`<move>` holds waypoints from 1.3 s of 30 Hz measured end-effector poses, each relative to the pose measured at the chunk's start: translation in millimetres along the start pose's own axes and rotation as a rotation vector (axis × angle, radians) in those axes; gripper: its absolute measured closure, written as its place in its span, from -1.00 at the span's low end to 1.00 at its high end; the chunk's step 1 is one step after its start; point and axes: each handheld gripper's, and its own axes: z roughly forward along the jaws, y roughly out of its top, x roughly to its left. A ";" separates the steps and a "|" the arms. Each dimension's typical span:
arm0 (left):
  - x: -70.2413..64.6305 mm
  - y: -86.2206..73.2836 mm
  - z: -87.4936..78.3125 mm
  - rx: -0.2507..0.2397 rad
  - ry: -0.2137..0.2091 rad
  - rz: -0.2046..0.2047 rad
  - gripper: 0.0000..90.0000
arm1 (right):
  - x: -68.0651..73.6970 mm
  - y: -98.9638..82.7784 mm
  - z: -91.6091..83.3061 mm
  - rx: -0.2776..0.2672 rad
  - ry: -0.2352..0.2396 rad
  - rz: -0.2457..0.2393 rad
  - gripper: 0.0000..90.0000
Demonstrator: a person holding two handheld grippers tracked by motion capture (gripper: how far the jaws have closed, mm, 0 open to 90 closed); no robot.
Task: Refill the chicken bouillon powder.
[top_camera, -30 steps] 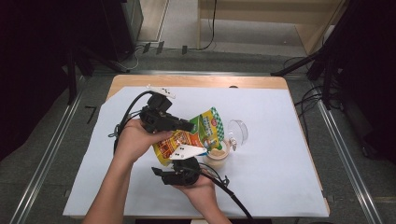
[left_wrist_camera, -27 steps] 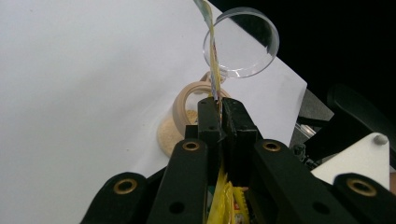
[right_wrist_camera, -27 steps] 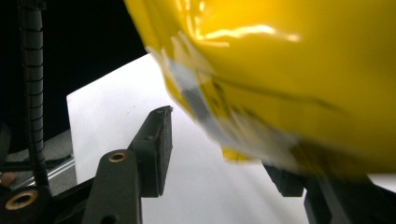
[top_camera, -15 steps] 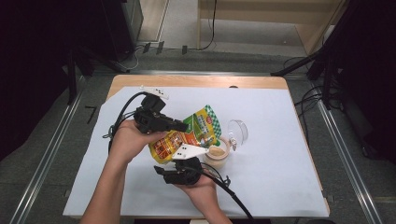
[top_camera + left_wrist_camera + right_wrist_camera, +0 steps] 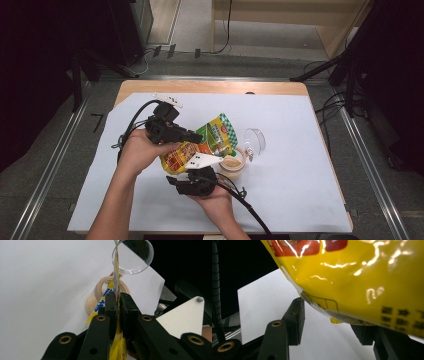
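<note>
Left gripper (image 5: 192,136) clamps a pouch (image 5: 202,145) tilted over the jar (image 5: 232,165) at its 4 o'clock, right gripper (image 5: 329,322) parted beneath; over-tipping could spill powder.

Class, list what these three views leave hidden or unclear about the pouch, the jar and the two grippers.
- Pouch mouth: high view, too small; left gripper view shows it edge-on.
- Jar fill level: pouch covers part of it in the left gripper view.
- Right gripper: its right jaw sits behind the pouch.
- Pouch print: blurred in the right gripper view.
- Lid hinge: too small.
</note>
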 end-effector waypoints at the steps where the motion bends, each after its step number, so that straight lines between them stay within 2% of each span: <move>1: -0.1 0.2 1.4 0.001 0.003 -0.003 0.88 | -0.1 0.0 0.2 0.003 -0.001 -0.003 0.11; 4: 0.0 1.4 7.3 0.006 0.018 0.003 0.87 | -0.8 -0.3 0.4 0.007 0.000 -0.004 0.11; 5: 0.4 1.6 8.2 0.007 0.022 0.016 0.87 | -0.9 -0.5 0.4 0.008 -0.001 -0.004 0.11; 9: 2.9 0.4 8.7 -0.003 0.011 0.025 0.87 | -1.3 -1.1 0.5 0.018 -0.002 -0.016 0.11; 10: 3.7 0.1 7.0 0.001 0.010 0.015 0.88 | -1.3 -1.3 0.5 0.020 -0.001 -0.018 0.11; 12: 5.5 -1.0 4.0 -0.002 -0.001 0.007 0.90 | -0.9 -2.0 0.6 0.021 0.003 -0.027 0.11; 19: 8.8 -5.7 -5.4 0.006 -0.057 0.043 0.97 | 1.5 -3.1 0.6 0.019 0.002 -0.039 0.10; 28: 15.9 -10.2 -19.1 -0.040 -0.097 0.046 0.98 | 0.4 -1.0 -6.4 -0.015 -0.007 -0.042 0.08; 33: 22.3 -13.2 -28.8 -0.068 -0.078 0.026 0.98 | 1.9 -1.0 -9.0 -0.024 -0.007 -0.049 0.07; 39: 36.6 -19.0 -42.9 -0.123 -0.050 -0.010 0.98 | 0.9 -0.8 -10.9 -0.029 -0.011 -0.047 0.07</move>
